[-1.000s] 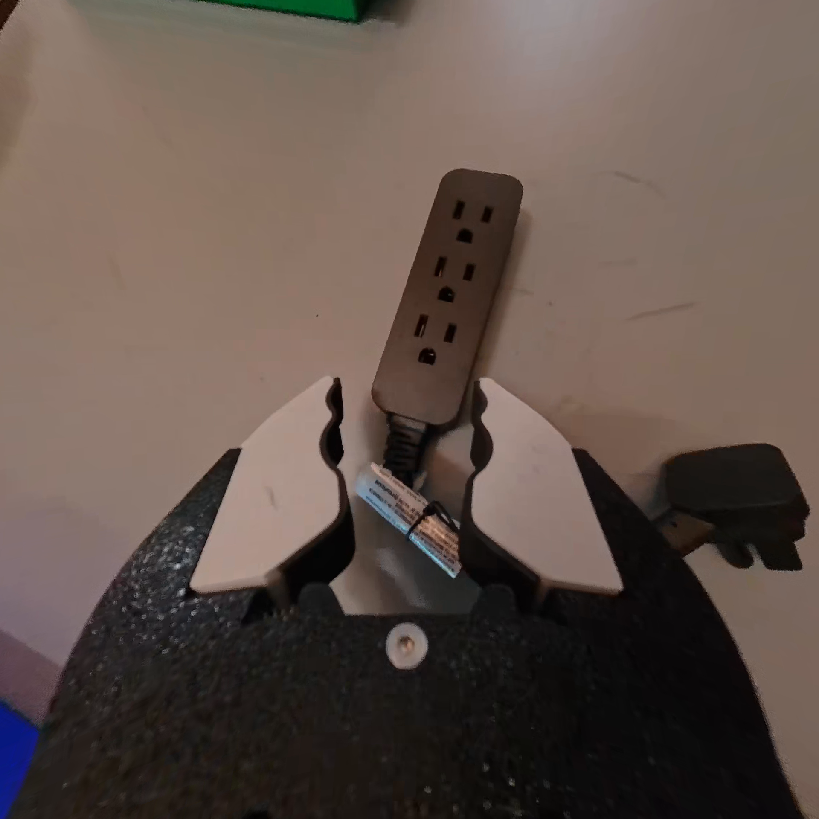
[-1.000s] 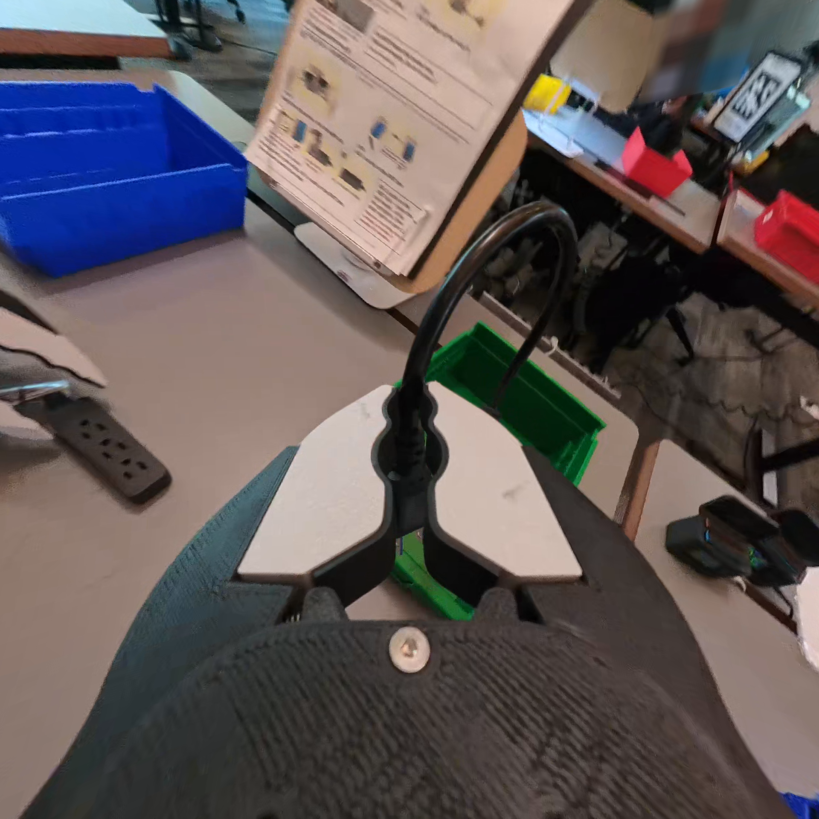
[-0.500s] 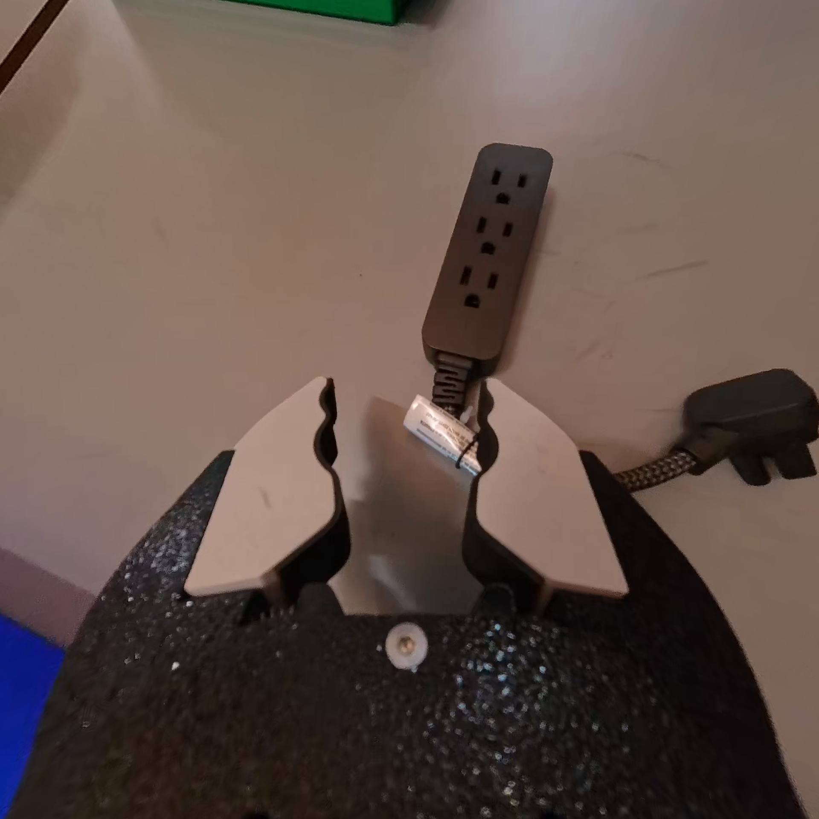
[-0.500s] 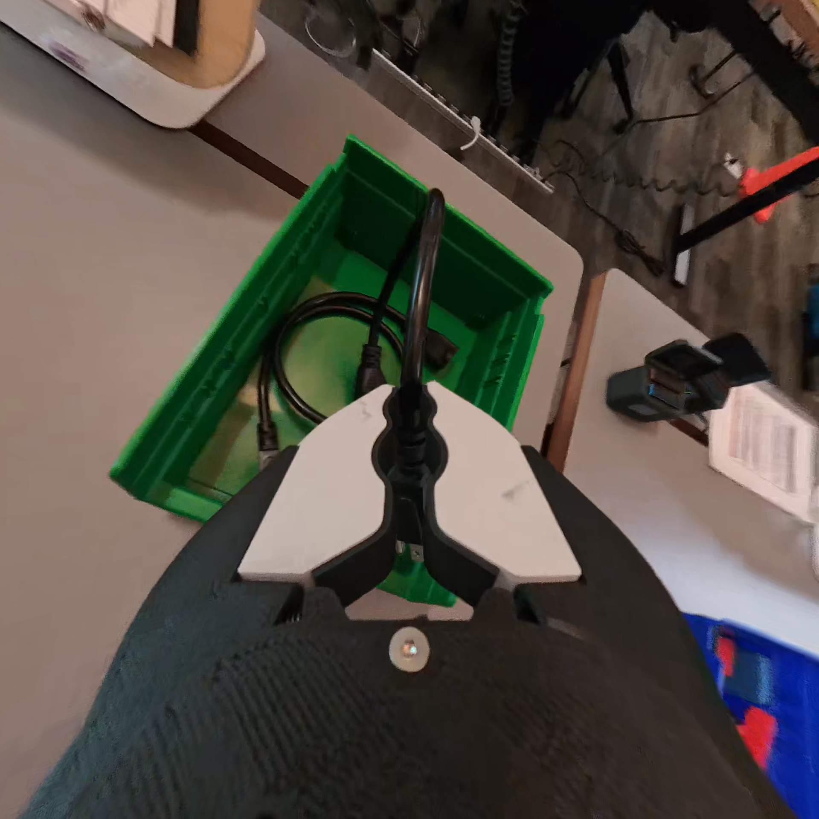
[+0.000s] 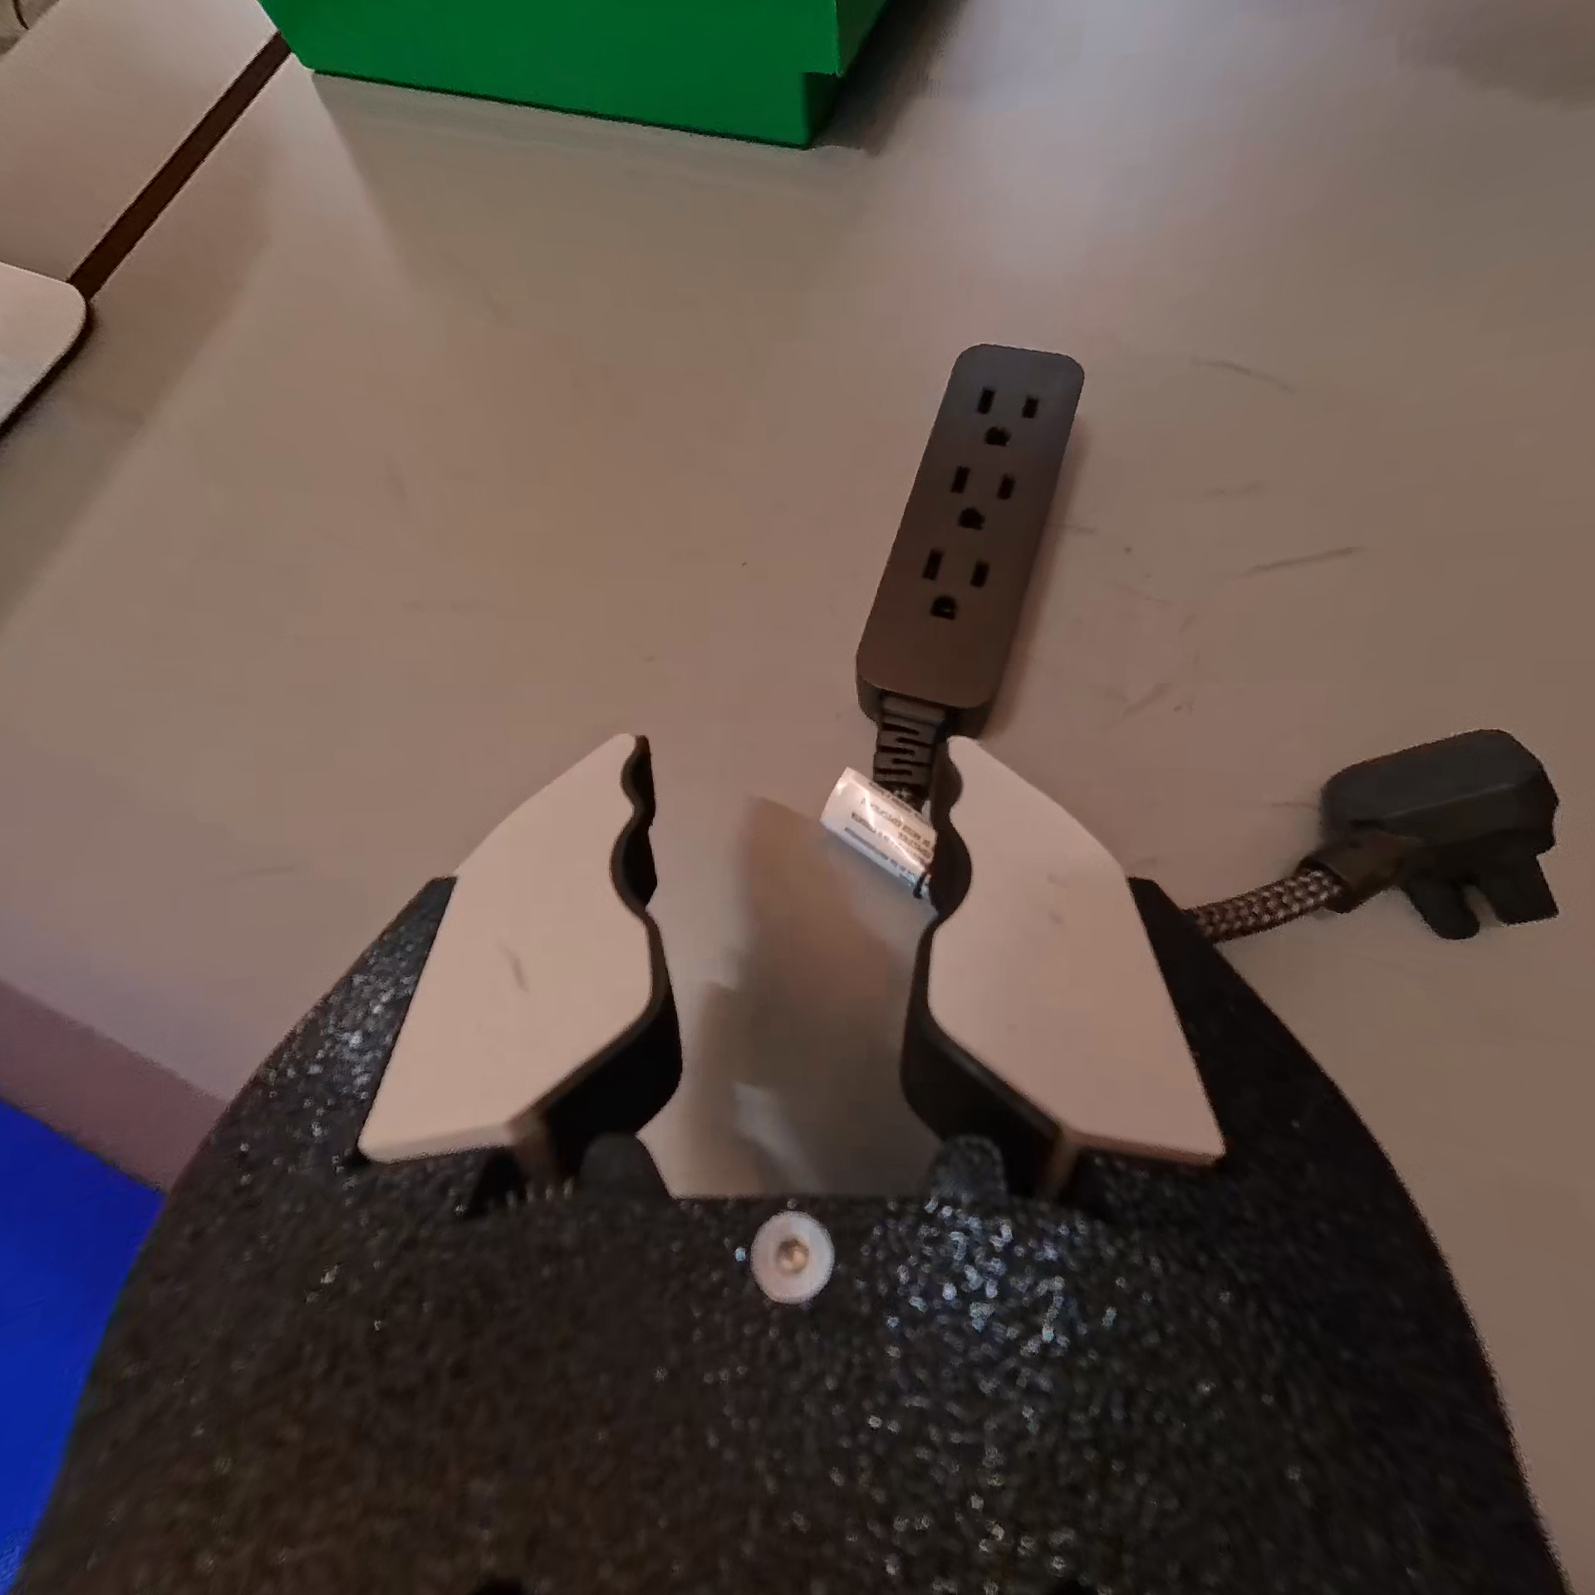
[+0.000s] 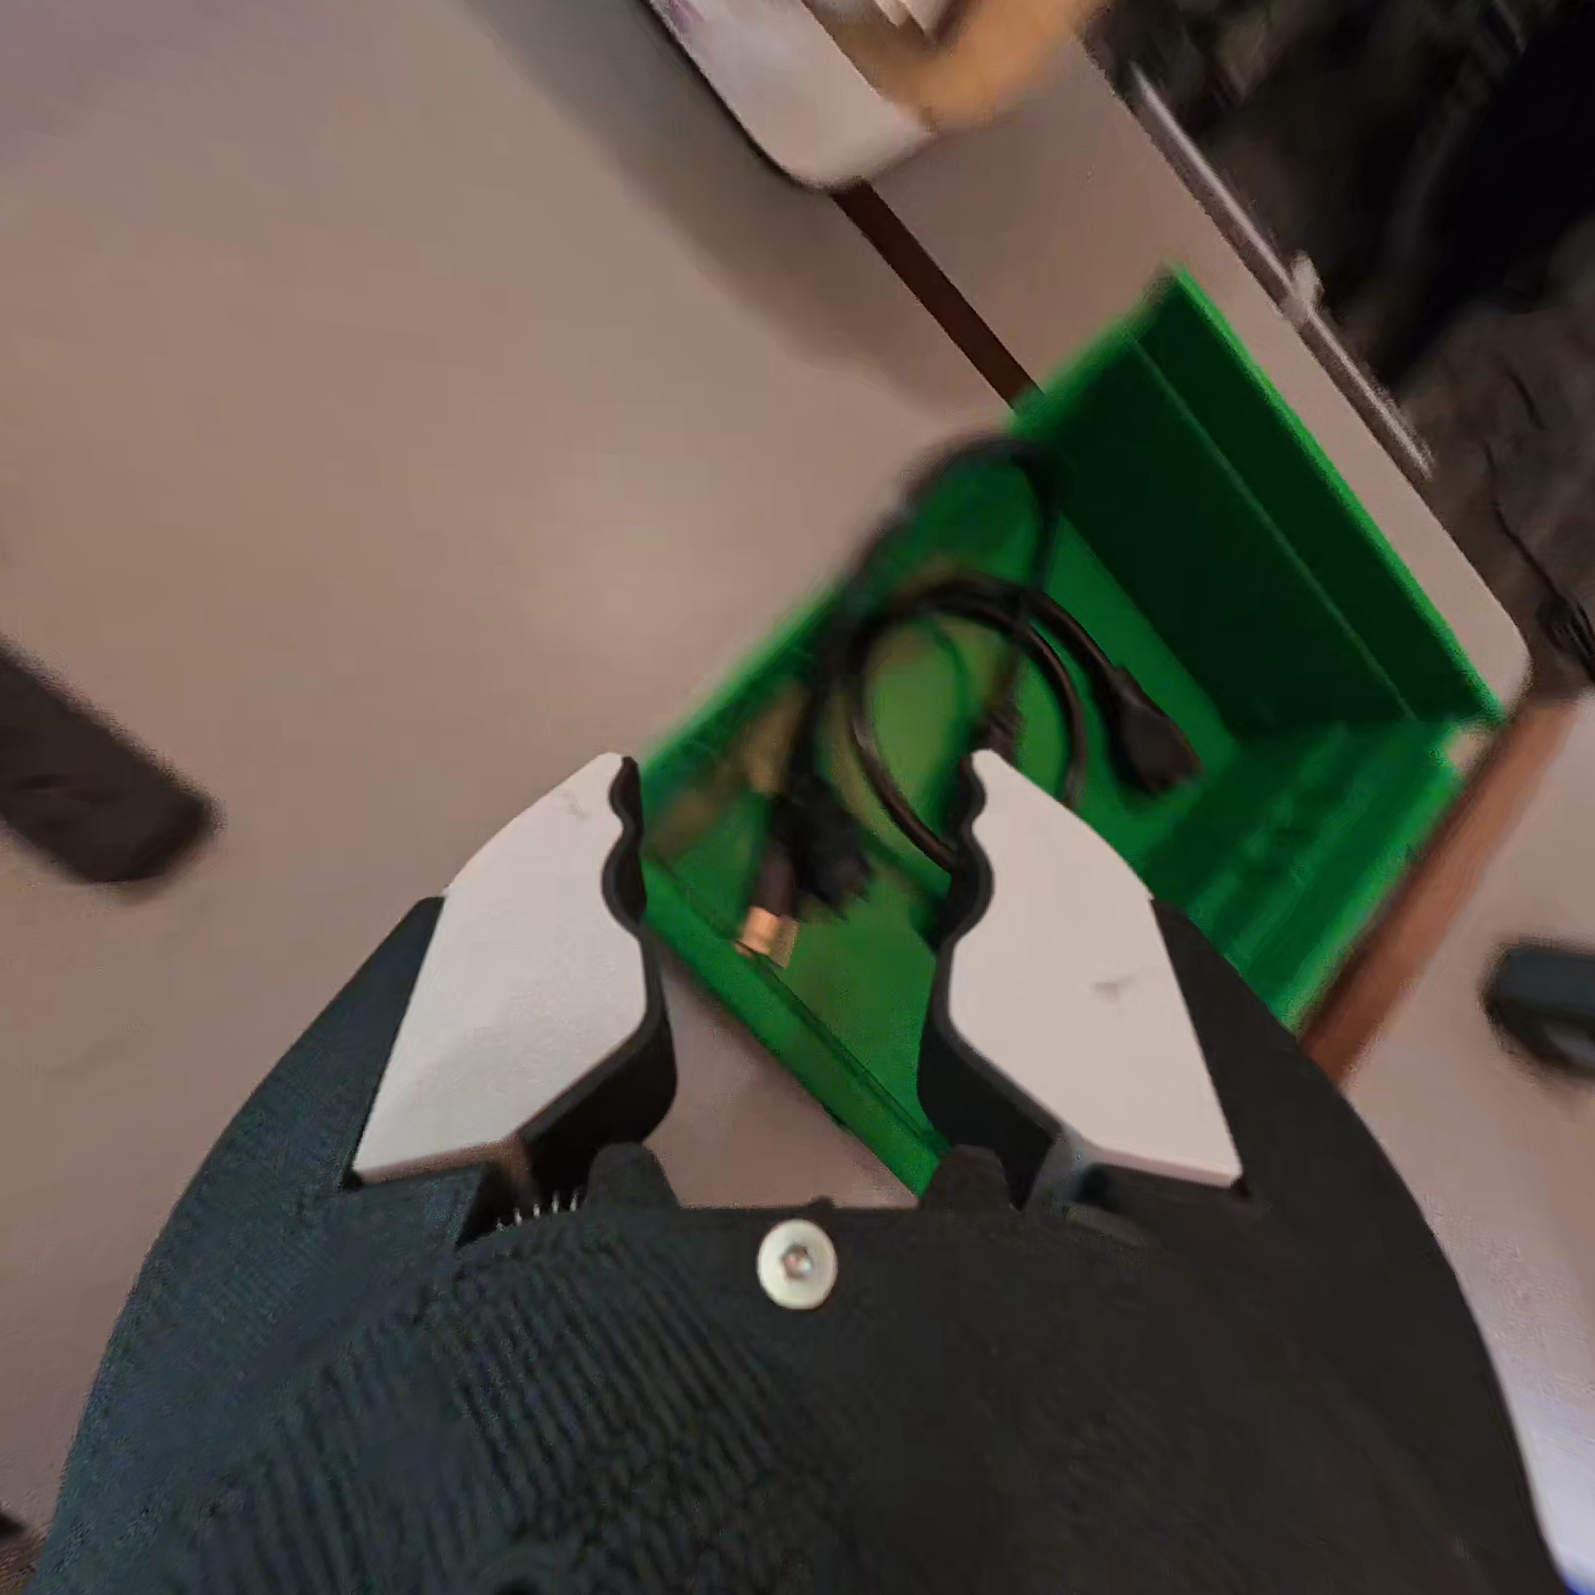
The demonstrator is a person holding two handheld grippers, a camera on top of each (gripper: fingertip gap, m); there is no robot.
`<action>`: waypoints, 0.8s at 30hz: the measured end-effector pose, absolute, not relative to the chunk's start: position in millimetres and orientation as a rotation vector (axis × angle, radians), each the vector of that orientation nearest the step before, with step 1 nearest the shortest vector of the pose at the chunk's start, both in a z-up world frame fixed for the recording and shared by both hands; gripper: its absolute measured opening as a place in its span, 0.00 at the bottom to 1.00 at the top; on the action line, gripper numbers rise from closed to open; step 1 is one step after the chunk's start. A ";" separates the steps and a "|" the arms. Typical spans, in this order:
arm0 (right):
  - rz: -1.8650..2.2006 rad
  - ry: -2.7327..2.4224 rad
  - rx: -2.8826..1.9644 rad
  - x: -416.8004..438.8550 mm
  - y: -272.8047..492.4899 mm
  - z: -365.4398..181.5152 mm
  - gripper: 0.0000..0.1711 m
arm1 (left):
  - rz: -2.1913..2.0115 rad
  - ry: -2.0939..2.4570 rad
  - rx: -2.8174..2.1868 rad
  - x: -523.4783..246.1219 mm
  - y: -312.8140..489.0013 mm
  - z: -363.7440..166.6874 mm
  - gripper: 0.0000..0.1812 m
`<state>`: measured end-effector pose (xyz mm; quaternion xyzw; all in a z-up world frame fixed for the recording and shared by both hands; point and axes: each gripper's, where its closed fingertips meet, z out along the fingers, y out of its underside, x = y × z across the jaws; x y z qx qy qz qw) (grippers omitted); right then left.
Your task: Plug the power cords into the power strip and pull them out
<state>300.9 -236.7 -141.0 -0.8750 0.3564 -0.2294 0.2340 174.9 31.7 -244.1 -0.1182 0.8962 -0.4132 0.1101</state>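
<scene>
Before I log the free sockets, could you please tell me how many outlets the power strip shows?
3, in one row along the power strip, all empty: far end, middle, and nearest the cord end. None appears hidden.

grey table (image 5: 518, 518), power strip (image 5: 971, 526); green bin (image 6: 1346, 552)

My left gripper (image 5: 798, 768) hangs over the grey table (image 5: 518, 483) with its jaws spread and nothing between them. Just ahead lies the black power strip (image 5: 971, 535), all three outlets bare. Its ribbed cord end with a white tag (image 5: 876, 824) sits beside my right finger. The strip's plug (image 5: 1450, 820) rests off to the right. A green bin (image 5: 561, 60) stands at the far edge.
</scene>
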 end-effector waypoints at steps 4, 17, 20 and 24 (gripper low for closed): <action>-0.512 0.426 -2.395 228.2 -130.9 -139.9 0.50 | -1.234 2.603 -0.359 178.1 36.3 -236.6 0.33; -0.193 0.142 -2.822 158.7 -52.7 -268.4 0.35 | -1.269 2.555 -0.269 169.5 30.3 -218.9 0.33; -0.190 0.107 -2.888 158.7 -54.5 -281.9 0.33 | -1.289 2.552 -0.281 171.5 31.9 -217.8 0.34; -0.172 0.062 -2.890 157.5 -50.3 -287.1 0.25 | -1.314 2.546 -0.315 176.9 37.1 -217.4 0.34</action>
